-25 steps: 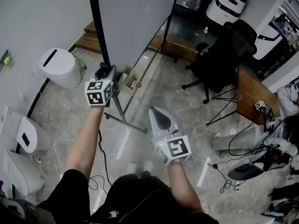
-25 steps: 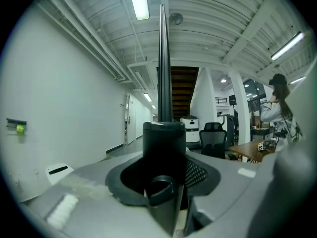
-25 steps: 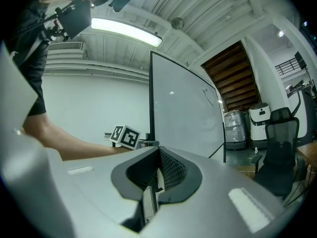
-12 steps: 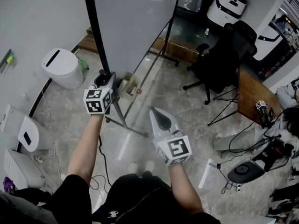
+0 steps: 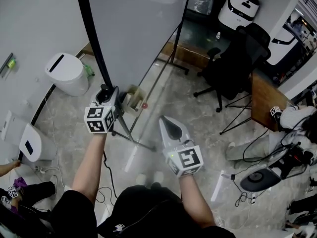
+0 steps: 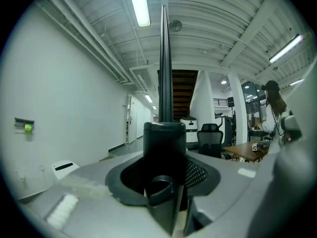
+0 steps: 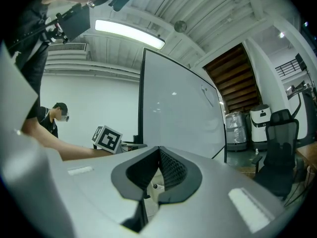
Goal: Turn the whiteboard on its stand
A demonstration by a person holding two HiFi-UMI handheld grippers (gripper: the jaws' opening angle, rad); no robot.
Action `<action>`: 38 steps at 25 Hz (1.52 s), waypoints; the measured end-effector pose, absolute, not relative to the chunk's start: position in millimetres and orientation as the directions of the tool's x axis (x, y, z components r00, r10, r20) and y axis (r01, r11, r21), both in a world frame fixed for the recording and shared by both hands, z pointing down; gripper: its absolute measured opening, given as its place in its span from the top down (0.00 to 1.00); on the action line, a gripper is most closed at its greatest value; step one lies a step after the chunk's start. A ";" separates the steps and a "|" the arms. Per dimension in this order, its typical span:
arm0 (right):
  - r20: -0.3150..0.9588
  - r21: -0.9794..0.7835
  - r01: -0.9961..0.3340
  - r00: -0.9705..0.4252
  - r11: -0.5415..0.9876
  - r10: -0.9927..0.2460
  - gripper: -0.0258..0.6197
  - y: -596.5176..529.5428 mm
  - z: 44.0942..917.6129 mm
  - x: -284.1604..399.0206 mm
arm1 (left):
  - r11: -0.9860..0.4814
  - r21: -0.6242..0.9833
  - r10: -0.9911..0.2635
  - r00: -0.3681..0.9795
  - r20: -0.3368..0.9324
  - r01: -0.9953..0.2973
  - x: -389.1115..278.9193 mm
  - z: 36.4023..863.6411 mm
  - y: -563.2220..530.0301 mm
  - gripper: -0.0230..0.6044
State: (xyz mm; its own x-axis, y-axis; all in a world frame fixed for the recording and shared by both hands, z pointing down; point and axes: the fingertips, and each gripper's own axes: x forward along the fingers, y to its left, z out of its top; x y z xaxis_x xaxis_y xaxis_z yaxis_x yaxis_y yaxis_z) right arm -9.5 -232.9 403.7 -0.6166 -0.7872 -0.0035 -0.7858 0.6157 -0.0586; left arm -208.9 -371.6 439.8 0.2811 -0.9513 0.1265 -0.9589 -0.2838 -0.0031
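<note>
The whiteboard (image 5: 138, 29) stands upright on its metal stand (image 5: 130, 128), with a black frame (image 5: 91, 38) along its near edge. My left gripper (image 5: 106, 97) is shut on that frame low down. In the left gripper view the black frame (image 6: 164, 73) rises straight up from between the jaws of the left gripper (image 6: 166, 182). My right gripper (image 5: 171, 125) hovers over the floor to the right of the stand, shut and holding nothing. The right gripper view looks past the right gripper (image 7: 148, 195) at the whiteboard (image 7: 178, 118) face.
A white bin (image 5: 64, 73) stands left of the board by the wall. A black office chair (image 5: 233, 68), a wooden desk (image 5: 265, 100) and floor cables (image 5: 257, 157) lie to the right. White units (image 5: 32, 143) sit at the left wall. A person (image 5: 20, 192) crouches lower left.
My left gripper has moved toward me and a little left with the frame in it, and the board's near edge has swung left. The right gripper has stayed in place.
</note>
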 end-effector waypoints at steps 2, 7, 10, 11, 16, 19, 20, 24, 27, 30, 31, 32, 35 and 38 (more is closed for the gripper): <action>-0.010 -0.061 -0.784 -0.618 0.617 -0.786 0.95 -230.1 402.1 -10.9 | -0.282 -0.006 -0.952 0.279 0.125 -0.959 -211.4 439.7 -362.9 0.68; -0.018 -0.066 -0.786 -0.615 0.615 -0.788 0.95 -230.0 399.9 -6.7 | -0.286 -0.015 -0.951 0.282 0.123 -0.958 -210.4 438.1 -356.6 0.68; -0.018 -0.060 -0.785 -0.617 0.617 -0.787 0.95 -228.8 398.8 -6.5 | -0.285 -0.021 -0.952 0.281 0.119 -0.958 -209.5 437.7 -358.0 0.68; -0.020 -0.058 -0.784 -0.618 0.618 -0.786 0.95 -228.1 398.5 -7.1 | -0.285 -0.023 -0.953 0.281 0.117 -0.958 -209.8 438.1 -358.1 0.68; -0.034 -0.057 -0.783 -0.619 0.619 -0.785 0.95 -227.1 399.2 -8.6 | -0.295 -0.016 -0.950 0.291 0.110 -0.955 -209.1 441.6 -357.9 0.61; -0.035 -0.055 -0.782 -0.620 0.621 -0.784 0.95 -225.3 400.3 -8.8 | -0.303 -0.014 -0.948 0.300 0.106 -0.953 -207.3 441.6 -353.5 0.56; -0.037 -0.059 -0.781 -0.620 0.621 -0.784 0.95 -224.9 400.0 -9.1 | -0.304 -0.015 -0.948 0.301 0.105 -0.953 -206.8 440.4 -351.5 0.55; -0.034 -0.066 -0.780 -0.621 0.622 -0.783 0.95 -224.3 403.5 -9.0 | -0.294 -0.019 -0.953 0.292 0.078 -0.956 -209.1 429.6 -344.6 0.53; -0.031 -0.068 -0.778 -0.625 0.625 -0.780 0.95 -223.5 408.1 -8.8 | -0.285 -0.028 -0.958 0.283 0.047 -0.958 -212.1 415.1 -339.2 0.52; -0.036 -0.074 -0.778 -0.623 0.624 -0.782 0.95 -223.1 406.5 -7.1 | -0.284 -0.041 -0.959 0.284 0.003 -0.958 -210.6 392.4 -330.8 0.52; -0.039 -0.075 -0.780 -0.621 0.622 -0.783 0.95 -223.0 405.2 -5.9 | -0.285 -0.047 -0.958 0.285 -0.012 -0.958 -209.1 384.7 -327.4 0.52; -0.043 -0.076 -0.782 -0.618 0.619 -0.785 0.95 -222.9 403.7 -4.1 | -0.285 -0.054 -0.958 0.287 -0.025 -0.957 -207.0 377.5 -323.9 0.52; -0.061 -0.081 -0.790 -0.605 0.608 -0.794 0.95 -222.6 398.6 4.9 | -0.285 -0.068 -0.956 0.289 -0.053 -0.956 -199.4 358.2 -312.5 0.52; -0.056 -0.092 -0.799 -0.591 0.594 -0.804 0.95 -220.7 398.1 17.1 | -0.306 -0.050 -0.948 0.309 -0.077 -0.951 -186.6 344.4 -300.1 0.56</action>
State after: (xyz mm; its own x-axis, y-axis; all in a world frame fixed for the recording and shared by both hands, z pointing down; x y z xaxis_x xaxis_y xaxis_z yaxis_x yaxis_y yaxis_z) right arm 17.1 -220.7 398.1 -0.5914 -0.8045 -0.0557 -0.7993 0.5939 -0.0920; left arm -186.6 -300.1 344.4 0.3089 -0.9480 -0.0766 -0.9508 -0.3058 -0.0499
